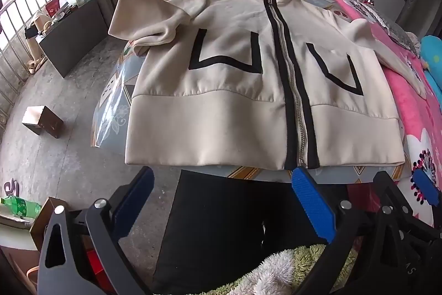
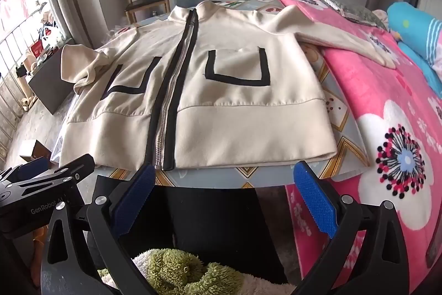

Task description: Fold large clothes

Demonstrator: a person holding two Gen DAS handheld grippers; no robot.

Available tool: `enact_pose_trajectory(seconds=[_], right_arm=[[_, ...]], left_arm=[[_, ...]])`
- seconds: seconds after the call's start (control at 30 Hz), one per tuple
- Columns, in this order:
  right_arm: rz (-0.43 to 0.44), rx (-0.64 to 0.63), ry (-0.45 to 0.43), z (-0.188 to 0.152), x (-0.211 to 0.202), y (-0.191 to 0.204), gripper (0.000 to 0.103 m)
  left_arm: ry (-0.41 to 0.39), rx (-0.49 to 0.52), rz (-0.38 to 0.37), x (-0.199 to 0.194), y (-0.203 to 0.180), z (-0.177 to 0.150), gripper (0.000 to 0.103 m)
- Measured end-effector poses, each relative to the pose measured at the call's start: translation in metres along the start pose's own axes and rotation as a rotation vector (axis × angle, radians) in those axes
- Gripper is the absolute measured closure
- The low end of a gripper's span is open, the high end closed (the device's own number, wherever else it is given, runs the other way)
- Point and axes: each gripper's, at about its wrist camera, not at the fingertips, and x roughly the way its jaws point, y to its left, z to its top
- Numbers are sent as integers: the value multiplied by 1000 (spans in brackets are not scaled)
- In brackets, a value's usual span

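Lying front up, a cream zip-up jacket [image 1: 226, 107] is being displayed across the table [image 1: 116, 107], hem along its near edge; the left gripper [image 1: 223, 201] and right gripper [image 2: 226, 198] are being held wide apart, empty, just short of that edge.

A table [image 1: 116, 112] with a patterned, glossy cover carries a cream jacket [image 1: 221, 112], laid flat front up and zipped, hem at the near edge, collar at the far edge. One sleeve lies bunched at the jacket's left shoulder; the other stretches right onto a bed [image 2: 386, 107] just beside the table, spread with a pink flowered blanket [image 2: 367, 79]. On the concrete floor [image 1: 69, 151] left of the table sits a small brown box [image 1: 42, 121].
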Motion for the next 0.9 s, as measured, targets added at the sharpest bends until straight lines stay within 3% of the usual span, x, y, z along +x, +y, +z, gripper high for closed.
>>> enact_pose_trajectory(seconds=[0.9], right_arm=[[7, -19, 22, 7, 9, 4, 7]], left_arm=[[7, -17, 17, 10, 11, 1, 5]])
